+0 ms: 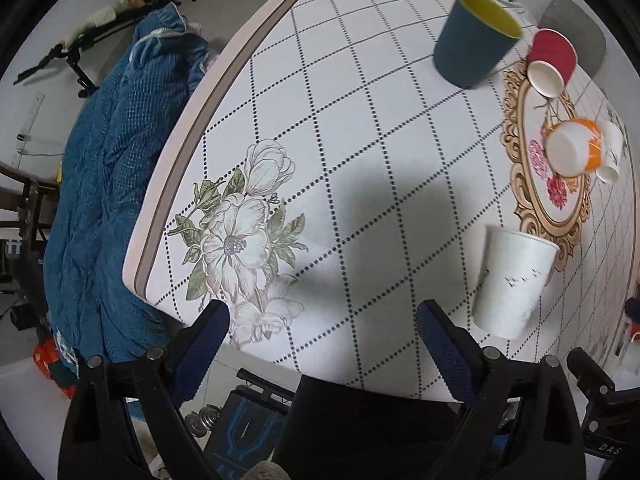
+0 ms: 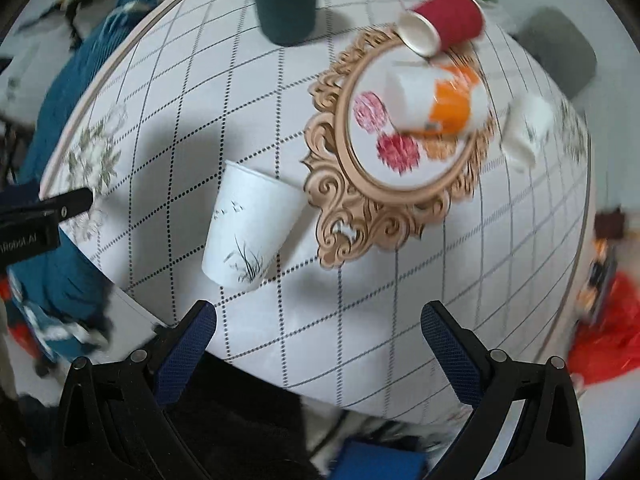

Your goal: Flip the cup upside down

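The left black two-finger gripper with blue padded fingers [image 1: 322, 320] hangs above the near edge of the table with its jaws wide apart, holding nothing. The right black gripper with blue pads [image 2: 319, 322] is equally spread and empty.

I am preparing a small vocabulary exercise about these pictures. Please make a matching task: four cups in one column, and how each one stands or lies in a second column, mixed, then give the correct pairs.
Cups:
1. teal cup
2. red cup
3. orange and white cup
4. white paper cup

States:
A. lies on its side at the far edge of the ornate oval print
B. stands upright, yellow inside
C. stands nearest to both open tools, grass and birds drawn on it
D. lies on its side inside the oval print, above the printed flowers

Pairs: 1-B, 2-A, 3-D, 4-C
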`<state>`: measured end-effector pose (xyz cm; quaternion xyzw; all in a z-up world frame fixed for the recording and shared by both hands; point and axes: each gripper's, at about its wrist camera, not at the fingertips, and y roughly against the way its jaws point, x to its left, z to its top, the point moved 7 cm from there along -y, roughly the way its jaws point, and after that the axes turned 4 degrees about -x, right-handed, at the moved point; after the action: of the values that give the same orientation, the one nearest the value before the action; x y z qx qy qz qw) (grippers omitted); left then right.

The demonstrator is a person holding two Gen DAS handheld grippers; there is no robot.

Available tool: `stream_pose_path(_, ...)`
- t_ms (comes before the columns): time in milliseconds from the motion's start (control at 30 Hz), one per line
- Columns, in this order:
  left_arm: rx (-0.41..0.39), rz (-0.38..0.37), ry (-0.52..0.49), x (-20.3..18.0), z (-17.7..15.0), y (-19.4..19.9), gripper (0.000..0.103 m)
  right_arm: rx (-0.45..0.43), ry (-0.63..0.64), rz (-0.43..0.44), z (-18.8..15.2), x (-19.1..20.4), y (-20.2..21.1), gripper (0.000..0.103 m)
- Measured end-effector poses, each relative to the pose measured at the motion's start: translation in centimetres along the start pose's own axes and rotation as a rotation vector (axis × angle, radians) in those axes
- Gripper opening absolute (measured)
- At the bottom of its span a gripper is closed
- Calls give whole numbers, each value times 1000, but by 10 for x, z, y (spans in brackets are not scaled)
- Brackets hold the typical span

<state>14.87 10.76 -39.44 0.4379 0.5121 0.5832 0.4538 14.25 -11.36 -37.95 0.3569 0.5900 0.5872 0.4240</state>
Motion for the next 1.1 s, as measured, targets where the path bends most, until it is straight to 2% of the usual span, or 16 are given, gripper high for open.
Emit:
stream_pose_path(100, 7, -1, -3, 7, 1, -9, 96, 0, 152, -77, 10, 15, 1, 103)
stream_pose_path(233, 23, -1, -16, 13, 1, -21, 96, -42, 499, -228, 12, 45, 4, 103)
stream_pose_path(300, 32, 5, -22, 14, 0, -26, 96, -88, 742, -308, 9, 63, 5, 103)
stream_pose_path(333, 36, 7, -22, 15, -1, -28, 96, -114, 931, -383, 4, 74, 3, 103)
stream_pose_path(400, 49, 7, -21, 15, -2, -34, 96, -136, 1173, -481, -4, 85, -4, 103)
stream_pose_path(433, 57, 5, -20, 14, -3, -38, 96, -150, 1374, -564, -13, 90, -12, 103)
stream_pose_path(500, 67, 1, -17, 13, -4, -43, 96, -153, 1642, -658, -27, 94, -26, 103)
stream_pose_path(567, 76, 3, -19, 11, -4, -48, 96, -116, 1854, -691, -40, 93, -42, 103)
stream_pose_path(667, 80, 22, -22, 9, -4, -55, 96, -68, 2083, -711, -51, 86, -63, 103)
stream_pose_path(733, 82, 30, -18, 9, -4, -59, 96, -58, 2222, -742, -55, 79, -77, 103)
stream_pose_path(867, 95, 38, -5, 7, -2, -66, 96, -45, 2363, -759, -50, 71, -97, 102)
stream_pose_path(1000, 101, 40, -10, 4, 0, -69, 96, -44, 2421, -746, -41, 74, -112, 95)
stream_pose_path(1100, 102, 43, -16, 4, 2, -70, 96, -39, 2415, -723, -35, 76, -123, 82)
